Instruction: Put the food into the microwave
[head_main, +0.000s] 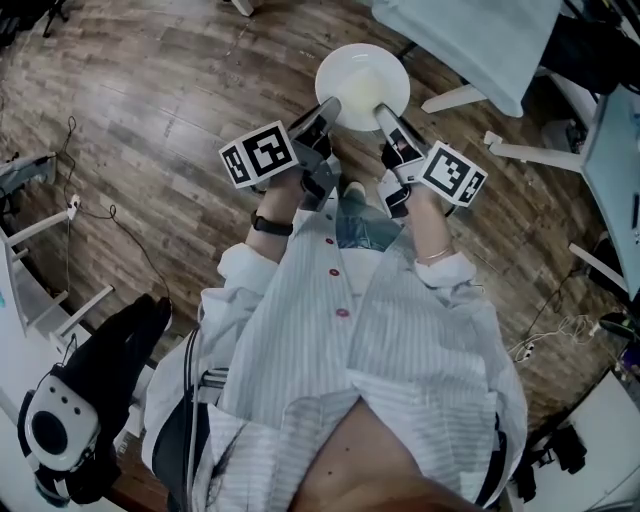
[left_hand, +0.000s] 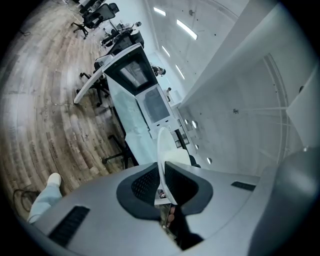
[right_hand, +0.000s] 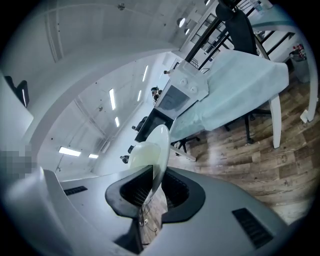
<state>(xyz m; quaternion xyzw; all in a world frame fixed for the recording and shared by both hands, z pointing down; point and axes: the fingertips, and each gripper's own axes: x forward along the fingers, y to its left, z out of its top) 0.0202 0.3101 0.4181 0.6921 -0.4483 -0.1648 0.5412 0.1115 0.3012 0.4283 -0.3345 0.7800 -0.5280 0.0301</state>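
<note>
A white plate (head_main: 362, 75) hangs over the wooden floor in front of the person, gripped by its near rim from both sides. My left gripper (head_main: 333, 107) is shut on its left edge and my right gripper (head_main: 384, 112) is shut on its right edge. The left gripper view shows the plate (left_hand: 161, 142) edge-on between the pads of the left gripper (left_hand: 162, 172). In the right gripper view the plate (right_hand: 161, 142) carries a pale yellowish mound of food (right_hand: 141, 154), with the right gripper (right_hand: 154, 175) clamped on the rim. A white microwave (left_hand: 154, 105) (right_hand: 175, 97) stands ahead on a cloth-covered table.
The table with the pale cloth (head_main: 480, 40) has white legs (head_main: 455, 98) close beyond the plate. More white furniture (head_main: 600, 150) stands at the right. Cables (head_main: 110, 215) trail over the floor at the left. Office chairs (left_hand: 100, 12) stand farther off.
</note>
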